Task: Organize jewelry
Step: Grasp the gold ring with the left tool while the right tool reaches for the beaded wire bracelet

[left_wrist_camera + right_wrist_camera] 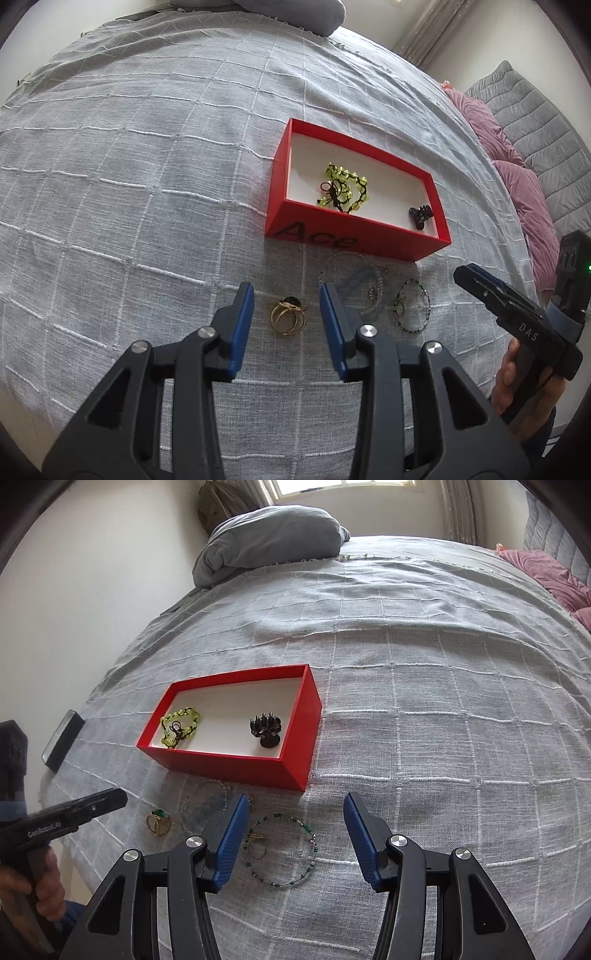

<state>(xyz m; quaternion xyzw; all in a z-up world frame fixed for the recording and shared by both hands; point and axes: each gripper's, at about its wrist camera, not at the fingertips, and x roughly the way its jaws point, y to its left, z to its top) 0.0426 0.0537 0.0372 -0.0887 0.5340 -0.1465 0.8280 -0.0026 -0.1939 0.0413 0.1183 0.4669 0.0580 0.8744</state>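
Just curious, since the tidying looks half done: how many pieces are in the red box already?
2. A green bead bracelet lies toward one end of the box, and a dark hair claw toward the other. Nothing else shows inside.

A bed (424, 672) under a grey checked cover carries the jewelry and a red box.

The red box (332, 240) lies open on the cover. Just in front of the red box rest a gold ring (288, 315), a pale clear-bead bracelet (354, 284) and a dark beaded bracelet (412, 306), all directly on the fabric. Far behind the box a folded grey blanket (269, 535) sits at the bed's edge; pink pillows (517, 177) lie to its right in the left wrist view.
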